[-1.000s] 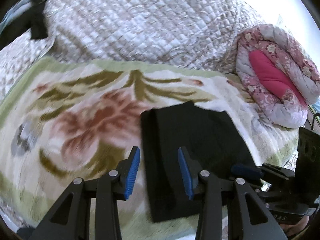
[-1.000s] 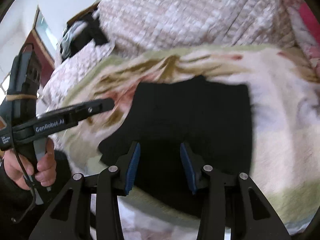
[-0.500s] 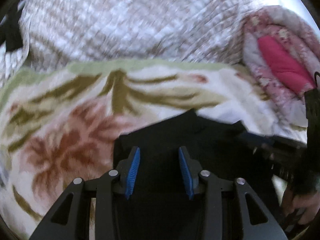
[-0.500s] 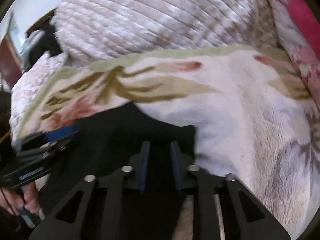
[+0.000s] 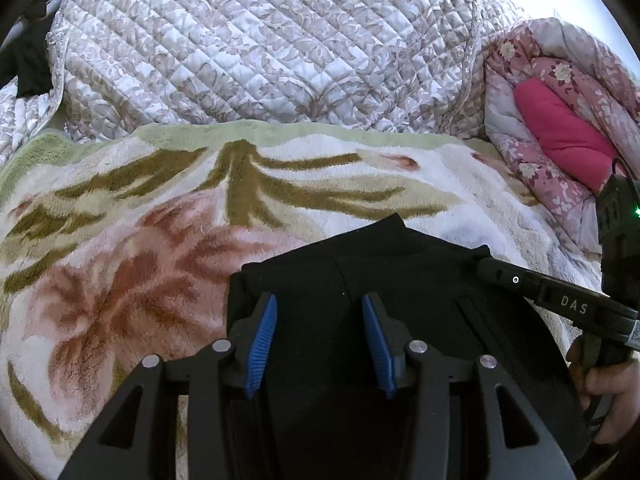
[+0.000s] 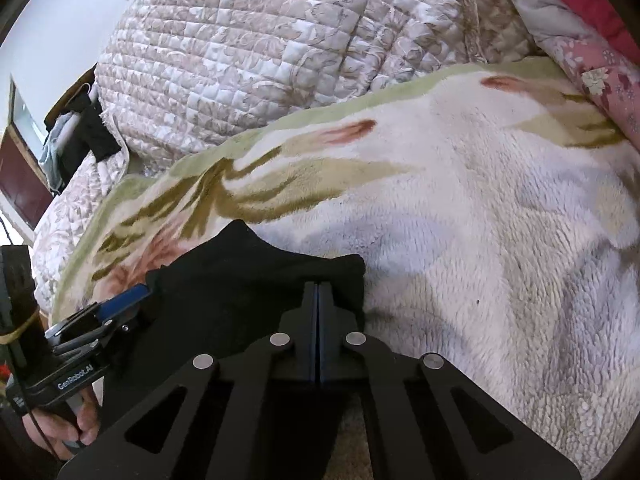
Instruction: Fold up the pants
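On the floral blanket (image 5: 120, 280), the black pants (image 5: 400, 276) lie folded flat. Left gripper (image 5: 318, 344) jaws gape above them; right gripper (image 6: 318, 300) jaws, closed completely, pinch their edge.

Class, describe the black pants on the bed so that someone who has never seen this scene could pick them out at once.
Start at the big quilted beige-and-white bedspread heaped at the back, then come forward onto the fluffy cream blanket with green leaves and pink flowers. On its near part lie the folded black fabric pants. They are the only plain, dark, flat item on the blanket; the bedding around them is pale and patterned.
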{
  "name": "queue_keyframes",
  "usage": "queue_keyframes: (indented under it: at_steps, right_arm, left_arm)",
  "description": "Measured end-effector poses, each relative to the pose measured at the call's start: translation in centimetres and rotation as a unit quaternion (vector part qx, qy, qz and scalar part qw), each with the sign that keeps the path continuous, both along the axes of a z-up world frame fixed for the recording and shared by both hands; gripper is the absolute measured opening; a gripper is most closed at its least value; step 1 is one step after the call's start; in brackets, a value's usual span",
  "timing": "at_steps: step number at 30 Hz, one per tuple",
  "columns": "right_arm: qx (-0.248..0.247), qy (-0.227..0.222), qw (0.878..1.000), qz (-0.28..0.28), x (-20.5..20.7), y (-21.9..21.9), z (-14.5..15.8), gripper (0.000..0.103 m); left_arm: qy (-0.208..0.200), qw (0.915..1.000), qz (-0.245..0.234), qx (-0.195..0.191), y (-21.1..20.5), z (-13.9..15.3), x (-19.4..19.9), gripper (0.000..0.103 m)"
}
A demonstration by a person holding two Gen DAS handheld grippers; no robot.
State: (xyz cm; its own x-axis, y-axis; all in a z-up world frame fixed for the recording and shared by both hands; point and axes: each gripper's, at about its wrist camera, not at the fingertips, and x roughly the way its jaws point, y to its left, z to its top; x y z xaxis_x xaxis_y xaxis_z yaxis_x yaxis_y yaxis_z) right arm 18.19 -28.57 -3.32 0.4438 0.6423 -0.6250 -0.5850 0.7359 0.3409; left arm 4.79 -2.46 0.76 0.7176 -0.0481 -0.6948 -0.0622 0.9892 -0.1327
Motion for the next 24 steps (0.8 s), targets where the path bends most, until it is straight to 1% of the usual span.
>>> queue_keyframes:
  at_steps: [3,7,11,15,18,19,21,22,24]
  right_arm:
    - [-0.011,-0.002,1.0,0.002,-0.7,-0.1,0.3,0.0]
    - [-0.051,-0.027,0.998,0.005,-2.9,-0.1,0.8,0.001]
    - [-0.07,-0.053,0.996,-0.012,-6.0,-0.9,1.3,0.009]
    - [-0.097,-0.083,0.992,-0.016,-9.1,-1.4,1.4,0.011]
    - [-0.113,-0.101,0.988,-0.025,-10.8,-1.8,0.9,0.015]
    - [-0.117,-0.103,0.987,-0.031,-11.0,-2.1,0.8,0.02]
    - [-0.11,-0.094,0.989,-0.038,-11.2,-2.8,0.5,0.023]
    - [-0.108,-0.092,0.989,-0.042,-11.3,-3.0,0.4,0.026]
    - [-0.116,-0.094,0.988,-0.043,-11.5,-3.2,0.6,0.027]
  left_arm:
    - [0.0,1.0,0.0,-0.001,0.1,0.0,0.0,0.049]
    - [0.001,1.0,-0.001,-0.001,0.1,0.0,0.0,0.049]
    - [0.004,1.0,0.0,0.003,-0.2,0.2,-0.3,0.049]
    - [0.003,1.0,0.005,0.006,-0.5,0.4,-1.3,0.05]
    - [0.004,0.9999,0.008,0.011,-0.7,0.7,-2.6,0.05]
    - [0.003,0.9999,0.008,0.013,-0.7,0.7,-3.1,0.05]
    - [0.005,0.9998,0.013,0.013,-0.5,0.8,-3.8,0.05]
    - [0.006,0.9998,0.015,0.009,-0.3,0.7,-4.2,0.05]
    - [0.008,0.9997,0.021,0.001,0.2,0.5,-5.0,0.05]
